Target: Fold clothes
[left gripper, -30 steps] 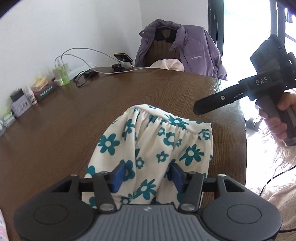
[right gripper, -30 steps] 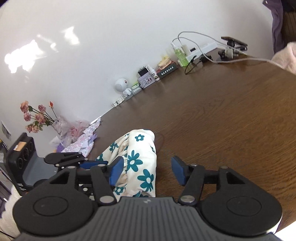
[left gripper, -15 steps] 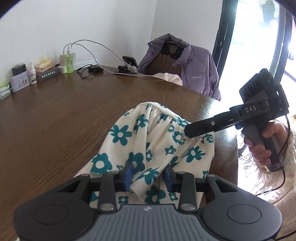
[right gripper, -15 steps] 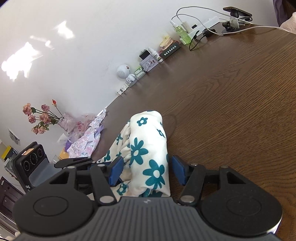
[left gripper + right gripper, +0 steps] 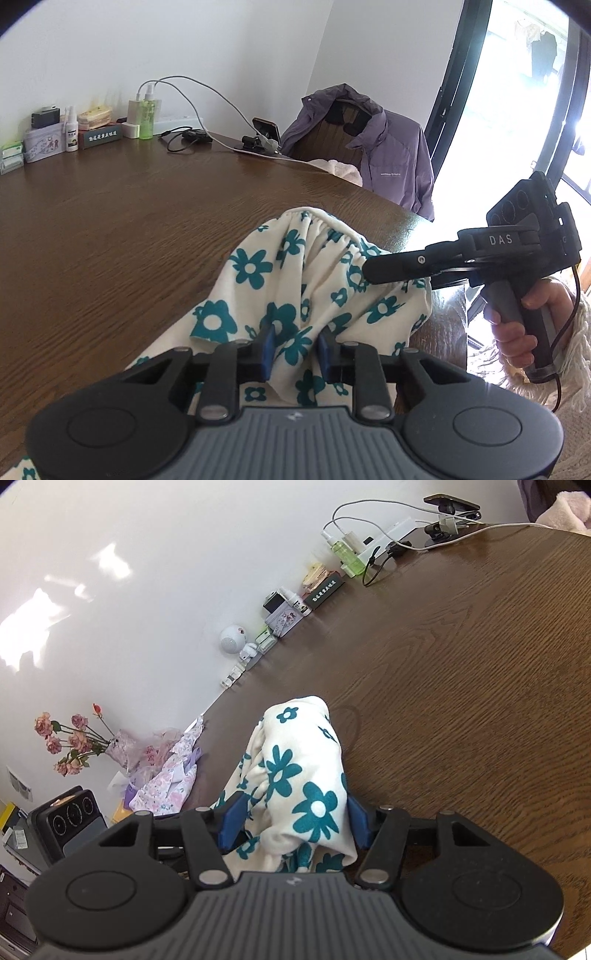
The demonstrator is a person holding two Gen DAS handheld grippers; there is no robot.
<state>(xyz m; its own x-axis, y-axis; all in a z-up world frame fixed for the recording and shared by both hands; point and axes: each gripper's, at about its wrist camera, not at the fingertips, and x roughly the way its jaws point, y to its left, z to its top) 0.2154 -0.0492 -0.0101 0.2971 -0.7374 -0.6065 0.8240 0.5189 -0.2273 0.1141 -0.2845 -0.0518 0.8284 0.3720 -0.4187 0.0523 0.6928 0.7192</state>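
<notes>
Left gripper (image 5: 293, 349) was closing on fold of cream cloth with teal flowers (image 5: 317, 280), lying on brown wooden worktop (image 5: 122, 229). Right gripper (image 5: 293, 821) sat open around bunched edge. Risk: thin pinch slipping, cloth sliding off worktop edge.

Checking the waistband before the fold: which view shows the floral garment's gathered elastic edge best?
The left wrist view: the floral garment spreads out there with its gathered edge in full sight. The right wrist view shows only a bunched fold.

Cream garment (image 5: 314, 288), teal flowers
</notes>
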